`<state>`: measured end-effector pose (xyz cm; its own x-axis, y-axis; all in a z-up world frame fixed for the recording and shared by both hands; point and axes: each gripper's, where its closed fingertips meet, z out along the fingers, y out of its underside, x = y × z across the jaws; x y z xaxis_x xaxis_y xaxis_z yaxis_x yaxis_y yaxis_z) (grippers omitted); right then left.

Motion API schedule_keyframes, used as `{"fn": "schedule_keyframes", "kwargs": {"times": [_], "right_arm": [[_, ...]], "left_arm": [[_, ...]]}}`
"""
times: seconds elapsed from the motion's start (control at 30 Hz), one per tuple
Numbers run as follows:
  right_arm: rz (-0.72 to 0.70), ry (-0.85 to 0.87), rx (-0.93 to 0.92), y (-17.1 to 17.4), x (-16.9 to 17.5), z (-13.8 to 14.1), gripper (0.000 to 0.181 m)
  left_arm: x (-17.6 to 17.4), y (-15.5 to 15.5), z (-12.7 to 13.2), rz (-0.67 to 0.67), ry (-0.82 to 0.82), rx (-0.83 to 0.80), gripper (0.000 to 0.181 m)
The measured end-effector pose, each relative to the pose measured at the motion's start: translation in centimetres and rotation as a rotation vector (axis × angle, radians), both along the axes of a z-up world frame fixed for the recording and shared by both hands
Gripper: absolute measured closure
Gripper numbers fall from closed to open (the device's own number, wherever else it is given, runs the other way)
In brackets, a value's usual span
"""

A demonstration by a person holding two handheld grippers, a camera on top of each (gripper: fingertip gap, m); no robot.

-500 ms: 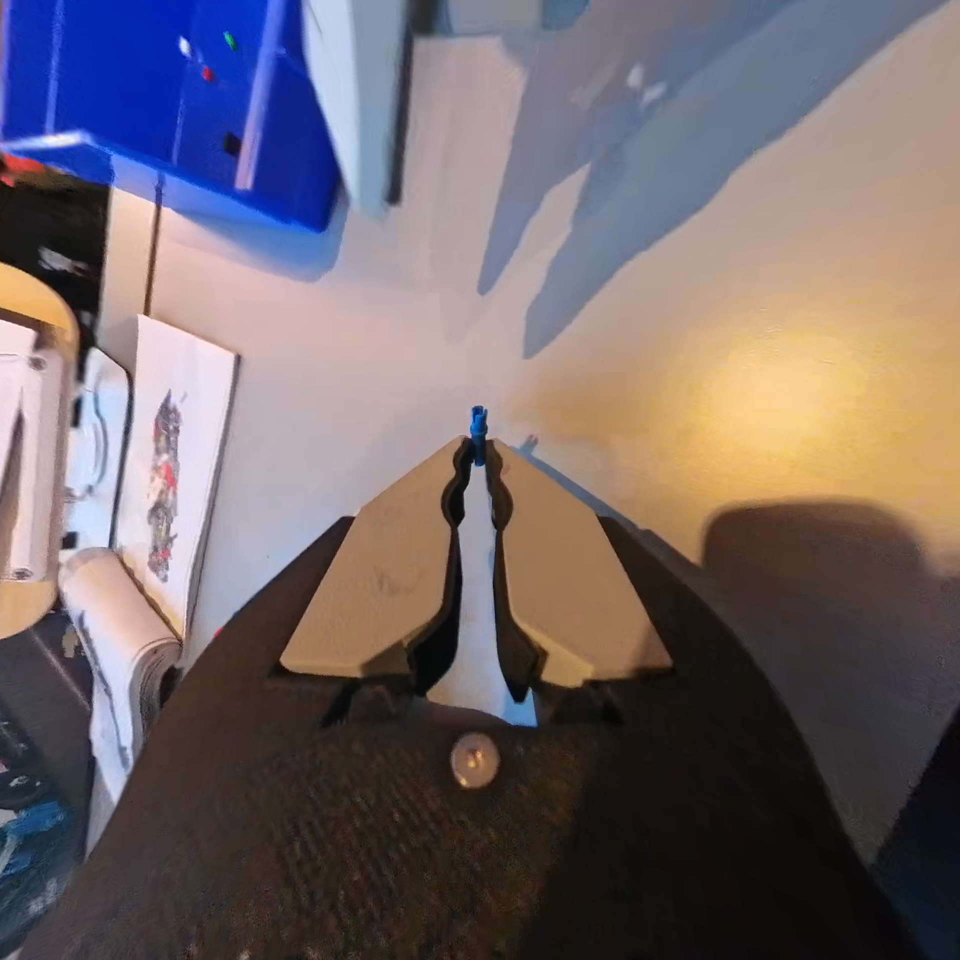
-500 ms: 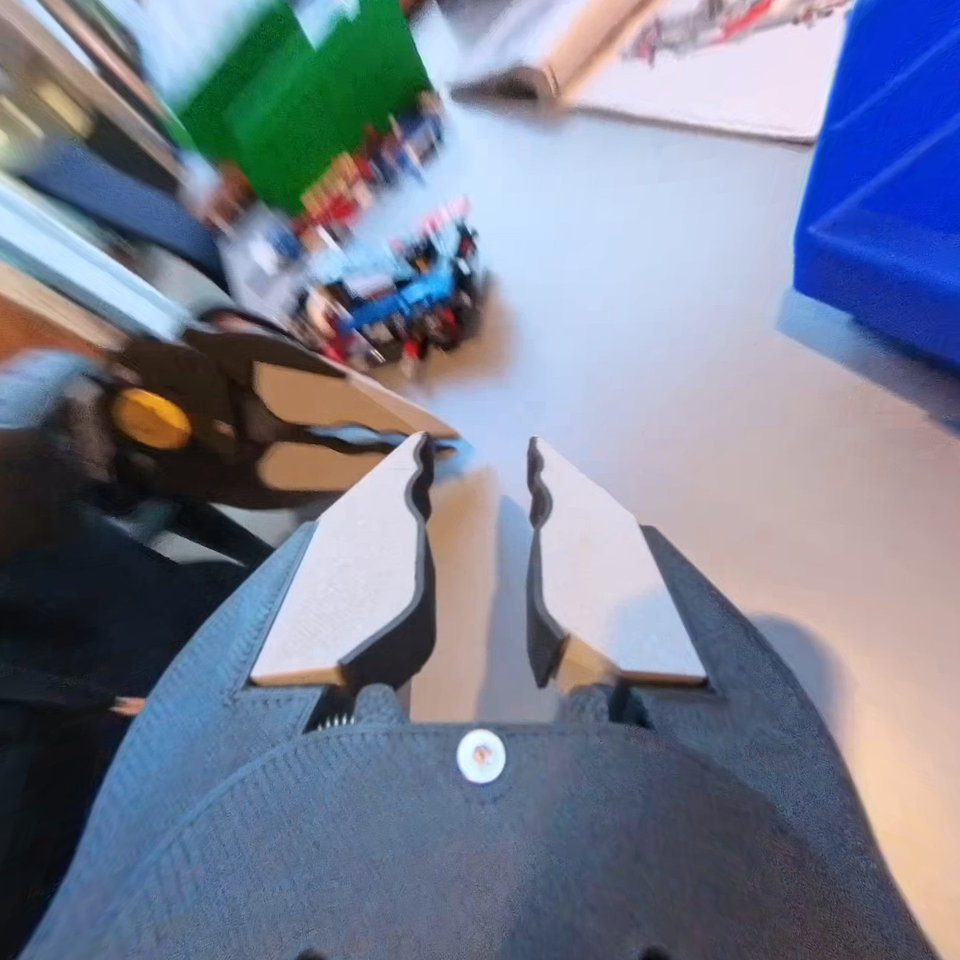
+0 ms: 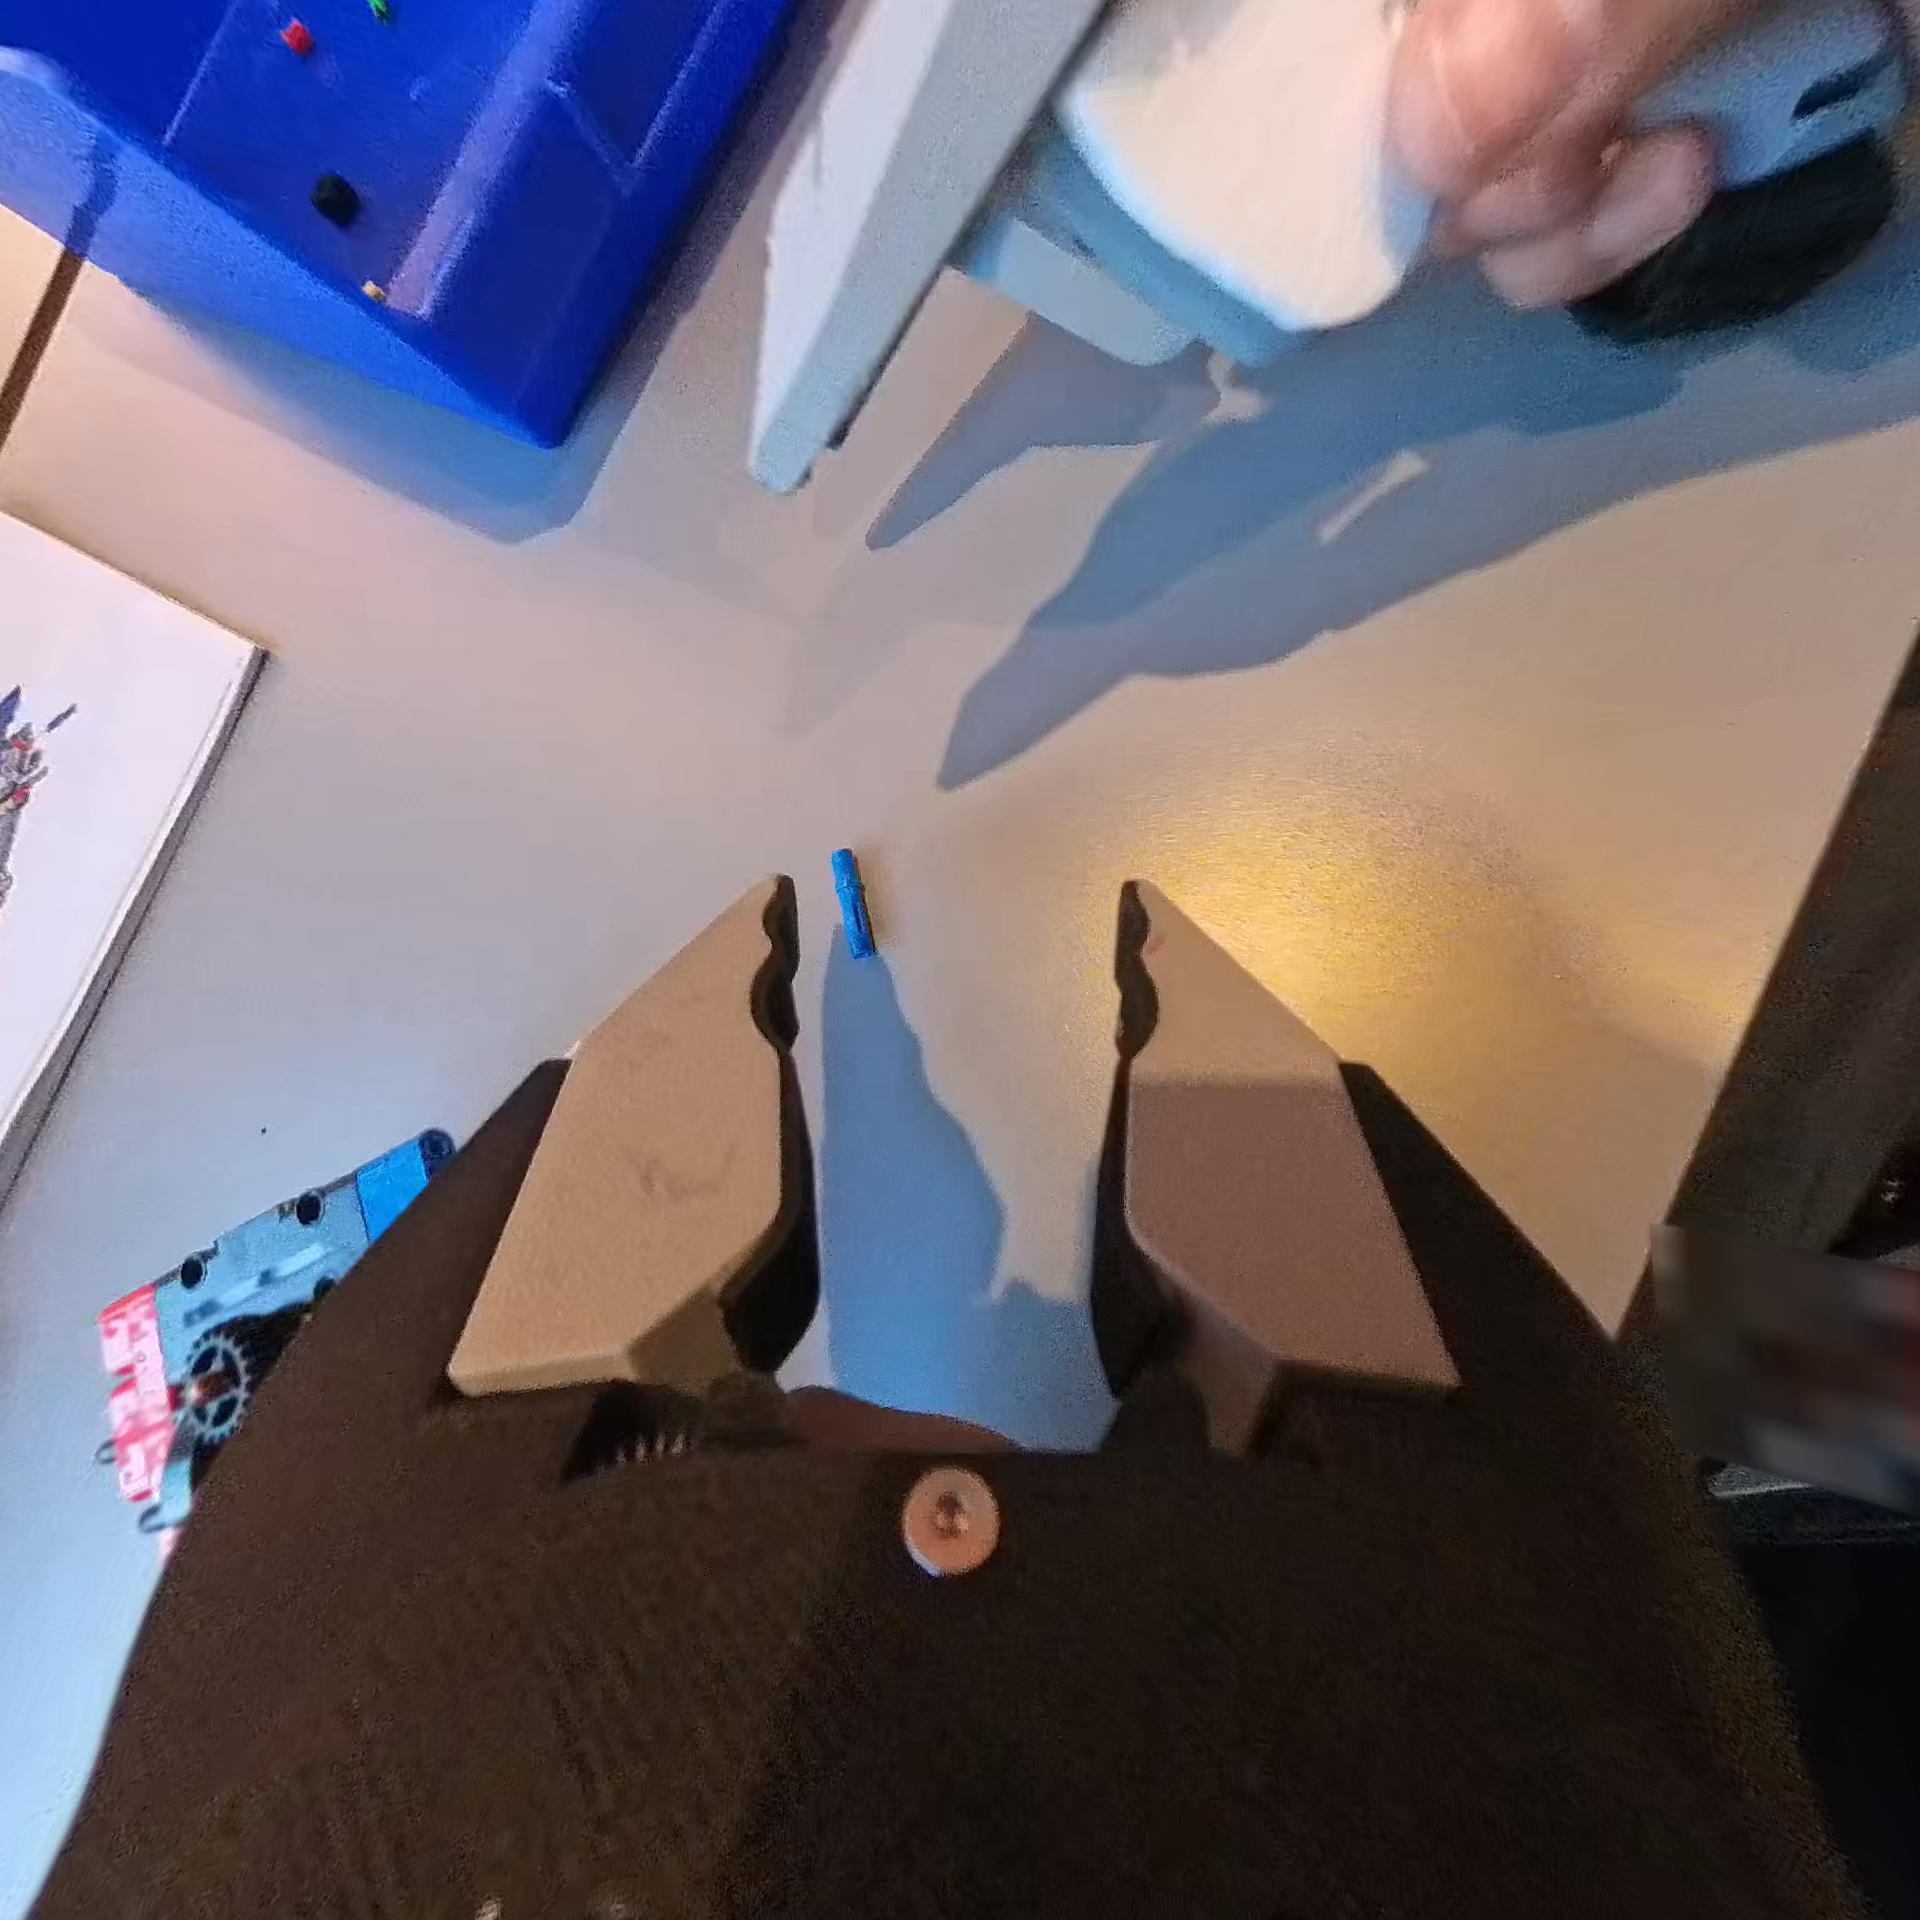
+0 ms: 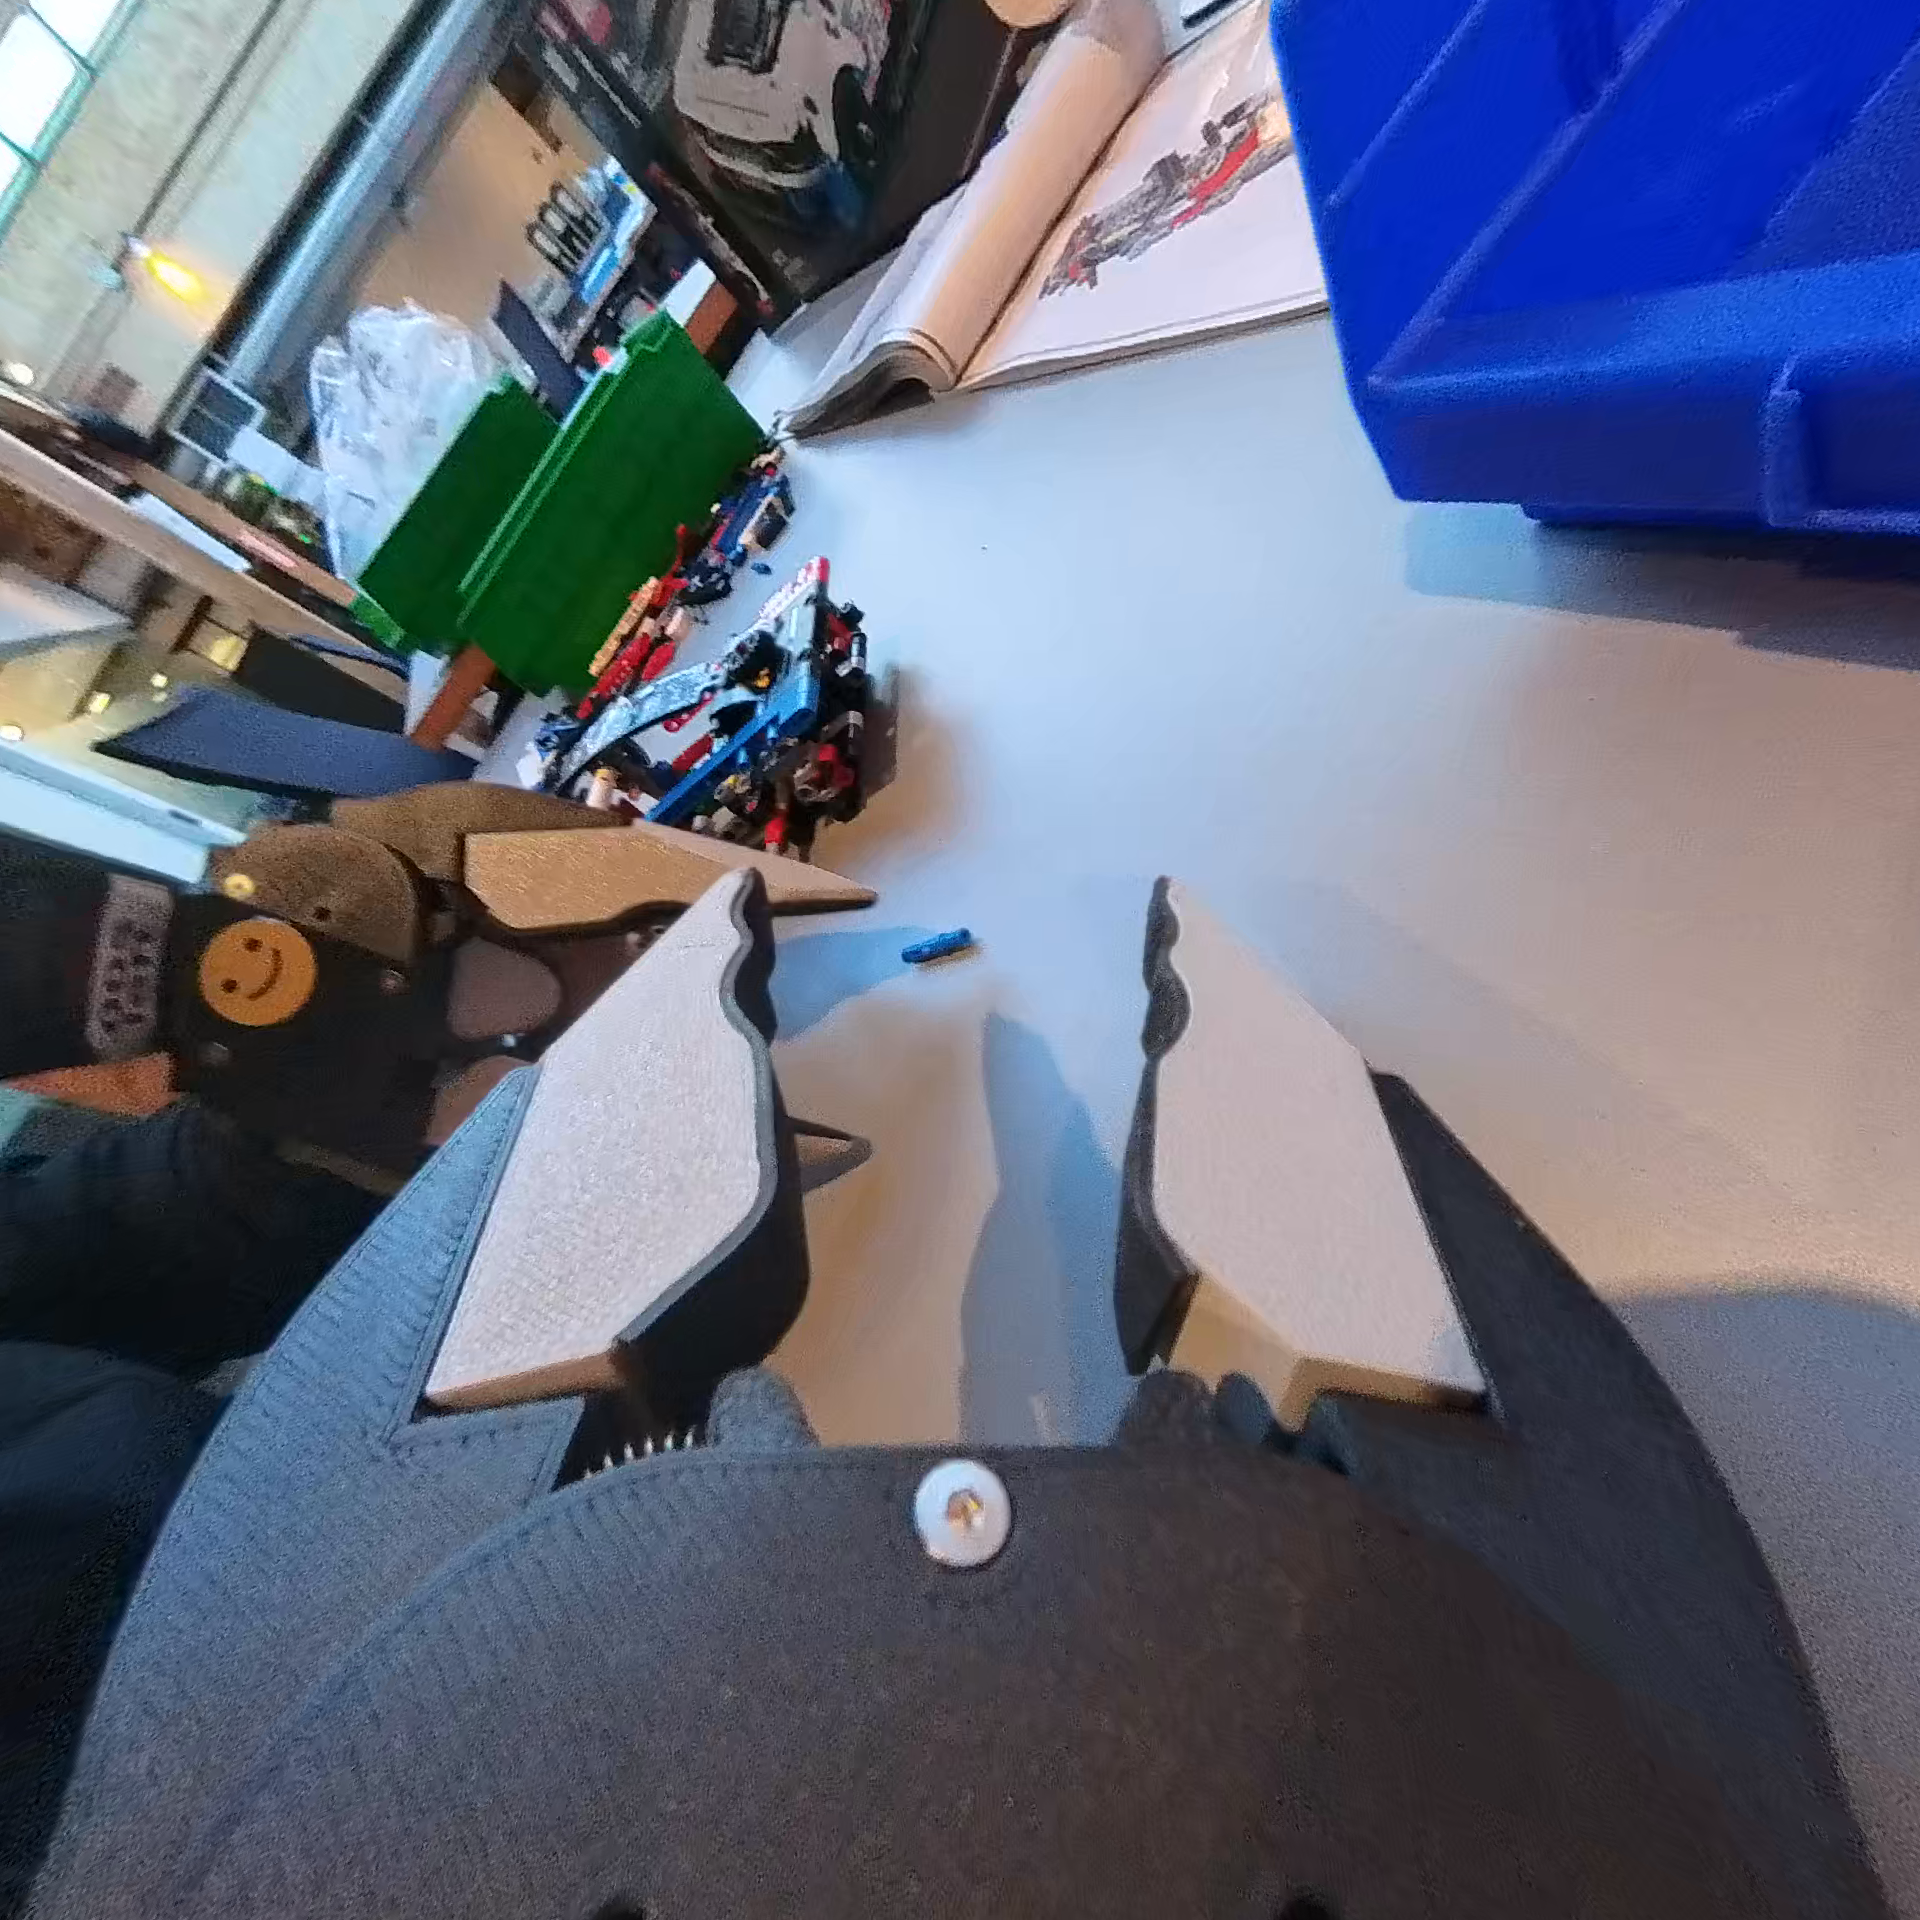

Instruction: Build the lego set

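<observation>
A small blue lego pin (image 3: pixel 854 904) lies on the pale table, just ahead of my left gripper (image 3: pixel 958 899) and close to its left fingertip. The left gripper is open and empty. In the right wrist view the same pin (image 4: pixel 935 948) lies just beyond my right gripper (image 4: pixel 953 904), which is open and empty above the table. The left gripper (image 4: pixel 665 883) reaches in from the left there, its tip beside the pin. The partly built lego model (image 4: pixel 748 717) stands further back on the table; its edge also shows in the left wrist view (image 3: pixel 260 1278).
A blue parts bin (image 3: pixel 364 208) (image 4: pixel 1662 260) holds a few loose pieces. An open instruction booklet (image 4: pixel 1143 239) (image 3: pixel 94 810) lies beside it. Green bins (image 4: pixel 582 520) stand behind the model. A hand (image 3: pixel 1558 135) holds the right gripper's body. One gripper's finger ends stand about 7 centimeters off the other's.
My left gripper has opened and let go of the blue pin, which now lies on the table. My right gripper has opened wider.
</observation>
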<state>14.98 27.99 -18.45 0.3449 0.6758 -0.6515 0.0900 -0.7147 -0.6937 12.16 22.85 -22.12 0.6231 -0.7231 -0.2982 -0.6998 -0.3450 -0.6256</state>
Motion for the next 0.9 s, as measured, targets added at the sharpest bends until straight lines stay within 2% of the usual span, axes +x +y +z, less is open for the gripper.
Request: {"fn": "schedule_keyframes", "kwargs": {"times": [0.17, 0.3, 0.4, 0.47, 0.53, 0.6, 0.63, 0.7, 0.73, 0.77, 0.8, 0.83, 0.87, 0.9], "right_arm": [[-0.035, -0.035, -0.002, 0.1, 0.3, -1.1, 0.110], [-0.005, 0.011, 0.015, -0.2, 0.1, -0.3, 0.087], [0.016, -0.067, 0.035, -0.6, -0.4, -0.9, 0.082], [0.056, -0.114, 0.062, -1.2, -1.4, -0.9, 0.075], [0.065, -0.155, 0.092, -1.3, -2.4, -0.7, 0.074], [0.067, -0.179, 0.126, -1.4, -3.2, -0.1, 0.073], [0.064, -0.197, 0.143, -1.3, -3.4, -0.1, 0.087], [0.081, -0.211, 0.167, -1.4, -3.7, -0.1, 0.134], [0.076, -0.213, 0.183, -1.3, -3.7, -0.2, 0.136], [0.055, -0.235, 0.194, -0.8, -3.5, -0.6, 0.120], [0.037, -0.286, 0.200, -0.3, -3.0, -1.4, 0.090], [0.043, -0.339, 0.205, -0.1, -2.5, -2.3, 0.049], [0.068, -0.357, 0.201, -0.3, -2.3, -2.8, 0.030], [0.065, -0.352, 0.188, -0.3, -2.3, -3.0, 0.028]], "left_arm": [[-0.7, -0.5, 0.1, 0.007, -0.032, -0.009, 0.116], [-0.9, -0.9, 1.4, -0.004, -0.064, 0.018, 0.109], [1.9, -1.5, 6.3, -0.136, -0.129, 0.130, 0.117], [4.4, -1.3, 9.8, -0.245, -0.096, 0.231, 0.131], [6.7, -1.3, 10.4, -0.340, -0.011, 0.214, 0.136], [7.6, -0.9, 9.1, -0.384, 0.120, 0.169, 0.143], [7.5, -0.1, 8.9, -0.380, 0.206, 0.211, 0.149], [7.1, 0.6, 8.8, -0.399, 0.339, 0.260, 0.159], [7.1, 0.6, 8.8, -0.413, 0.373, 0.269, 0.162], [7.1, 0.6, 8.7, -0.435, 0.405, 0.289, 0.163], [7.2, 0.4, 8.5, -0.456, 0.418, 0.286, 0.164], [7.4, -0.1, 8.2, -0.472, 0.413, 0.260, 0.164], [7.5, -0.2, 8.0, -0.476, 0.404, 0.247, 0.164], [7.6, -0.1, 7.9, -0.472, 0.411, 0.254, 0.165]]}}
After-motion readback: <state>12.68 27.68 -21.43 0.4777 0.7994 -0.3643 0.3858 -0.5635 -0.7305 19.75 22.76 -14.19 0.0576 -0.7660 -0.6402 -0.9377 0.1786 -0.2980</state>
